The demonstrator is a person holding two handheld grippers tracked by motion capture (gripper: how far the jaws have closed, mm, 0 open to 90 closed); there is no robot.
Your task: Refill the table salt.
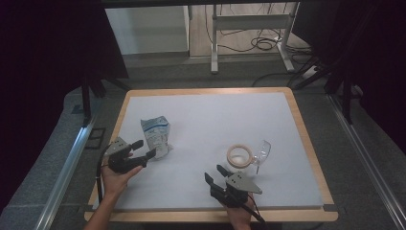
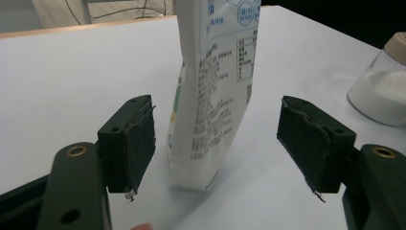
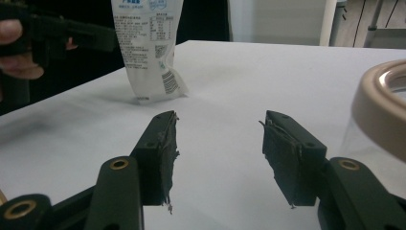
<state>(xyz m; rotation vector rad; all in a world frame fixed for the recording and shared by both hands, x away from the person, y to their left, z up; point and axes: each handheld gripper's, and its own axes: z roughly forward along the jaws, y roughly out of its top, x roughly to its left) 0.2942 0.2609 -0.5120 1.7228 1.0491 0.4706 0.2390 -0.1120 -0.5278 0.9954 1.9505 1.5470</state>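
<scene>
A white pouch with blue print (image 1: pixel 157 135) stands upright on the white mat, left of centre. My left gripper (image 1: pixel 146 148) sits just in front of it, open. In the left gripper view the pouch (image 2: pixel 215 86) rises between the two pads (image 2: pixel 139 139), and neither pad touches it. A clear jar with a tan rim (image 1: pixel 242 155) rests right of centre, with white powder in it (image 2: pixel 378 91). My right gripper (image 1: pixel 213 172) is near the front edge, just left of the jar, open, with nothing between its jaws (image 3: pixel 218 153). The jar's rim (image 3: pixel 383 105) looms at the right of the right gripper view.
The white mat (image 1: pixel 210 115) covers a wooden-edged table (image 1: pixel 306 143). Black curtains hang at both sides. Beyond the far edge stand a metal table frame (image 1: pixel 249 28) and loose cables on the floor (image 1: pixel 263 43).
</scene>
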